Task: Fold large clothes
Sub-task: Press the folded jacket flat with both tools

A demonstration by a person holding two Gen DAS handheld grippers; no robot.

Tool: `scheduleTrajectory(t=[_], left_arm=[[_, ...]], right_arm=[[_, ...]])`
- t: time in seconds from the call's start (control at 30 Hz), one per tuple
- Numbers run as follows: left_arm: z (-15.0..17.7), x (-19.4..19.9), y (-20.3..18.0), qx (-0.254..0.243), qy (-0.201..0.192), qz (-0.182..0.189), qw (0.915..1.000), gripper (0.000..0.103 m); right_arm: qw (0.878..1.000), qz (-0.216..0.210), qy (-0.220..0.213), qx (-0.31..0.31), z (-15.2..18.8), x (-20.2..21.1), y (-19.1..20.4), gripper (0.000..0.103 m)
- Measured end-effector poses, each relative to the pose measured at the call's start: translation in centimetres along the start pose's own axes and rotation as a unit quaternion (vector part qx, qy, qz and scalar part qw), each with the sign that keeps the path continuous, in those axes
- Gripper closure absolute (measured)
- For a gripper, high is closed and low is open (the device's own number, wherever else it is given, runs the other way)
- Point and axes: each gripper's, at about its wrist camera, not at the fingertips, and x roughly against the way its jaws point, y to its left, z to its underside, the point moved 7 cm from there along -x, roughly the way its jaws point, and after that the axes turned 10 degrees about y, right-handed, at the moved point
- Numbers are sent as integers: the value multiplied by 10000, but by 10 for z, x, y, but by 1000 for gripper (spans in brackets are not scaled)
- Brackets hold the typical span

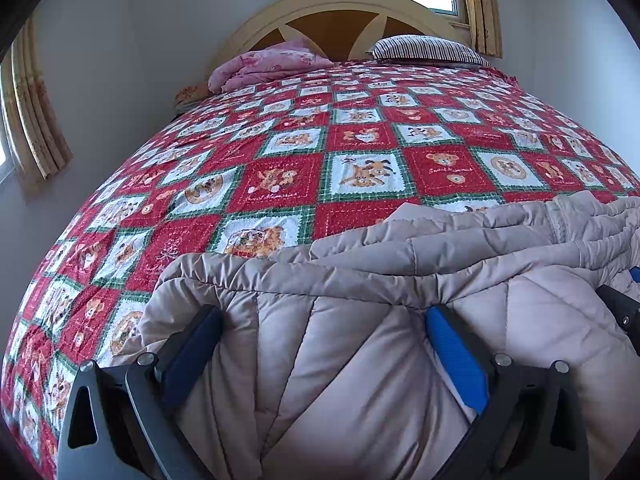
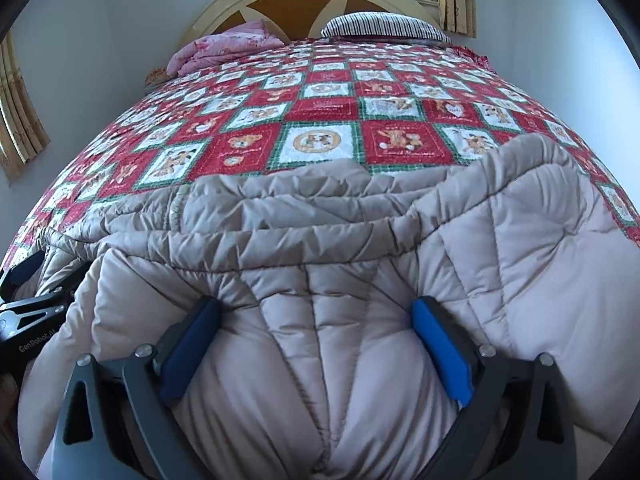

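A beige quilted padded coat lies bunched across the near part of the bed. In the left wrist view my left gripper is shut on a thick wad of the coat's near edge, and pleats run between its blue pads. My right gripper is likewise shut on a bulging fold of the coat, further right along the same edge. Each gripper shows at the rim of the other's view: the right gripper and the left gripper. What lies under the coat is hidden.
The bed carries a red, white and green patchwork quilt with bear pictures. A pink folded blanket and a striped pillow lie against the cream headboard. Curtained windows stand behind and at left.
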Motion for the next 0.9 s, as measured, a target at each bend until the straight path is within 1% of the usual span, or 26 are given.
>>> scheduleTrajectory(t=[0.33,0.63,0.9], left_arm=[[-1,-5,0,-12,103,20,9999,1],[0,-6,0,-17,118,6,9999,1],[0,-6,0,-21,124,6,9999,1]], right_arm=[[10000,72,38,16,-1,-3,1,2],[9999,100,50,26,-1,-4,1,2],[9997,213,82,53,-1,-5,1,2]])
